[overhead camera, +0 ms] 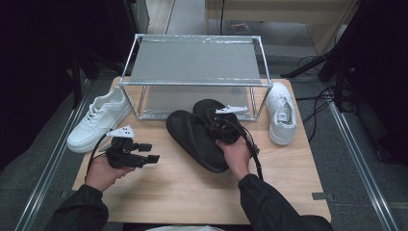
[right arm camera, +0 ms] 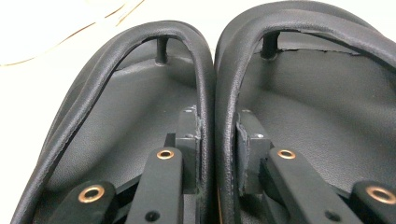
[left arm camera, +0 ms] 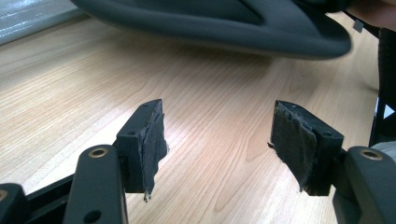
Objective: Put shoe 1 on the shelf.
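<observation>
Figure: a person at a wooden surface (overhead camera: 192, 192), working a pair of black sandals (overhead camera: 202, 137) with hand-held tongs, seen from the high view and the two gripper views.

The right tongs (overhead camera: 222, 126) stood at about 3 o'clock of the surface's middle, clenched on the two sandals at once. In the right gripper view the jaws pinched the inner straps (right arm camera: 215, 107) of both sandals together, one pad inside each sandal, the straps pressed side by side between them. The sandals lay just in front of the metal-framed rack (overhead camera: 195, 62), their toes toward 12 o'clock, the pair appearing slightly raised at the held end.

The left tongs (overhead camera: 144, 154) hovered at about 9 o'clock, released, with nothing between the pads (left arm camera: 152, 140); bare wood showed in the gap, and a sandal's edge (left arm camera: 280, 37) crossed the top of that view.

A white sneaker (overhead camera: 98, 118) rested at 10 o'clock beside the rack, and a second white sneaker (overhead camera: 281, 113) at 2 o'clock.

Risks, as judged: the grip held only soft, rounded straps, so one sandal could slide free and drop while the other stayed held. The hanging soles could swing and catch the rack's front rail or nudge the nearer sneaker. The cable (overhead camera: 255, 154) trailing from the right tongs might drag across the sandals.
</observation>
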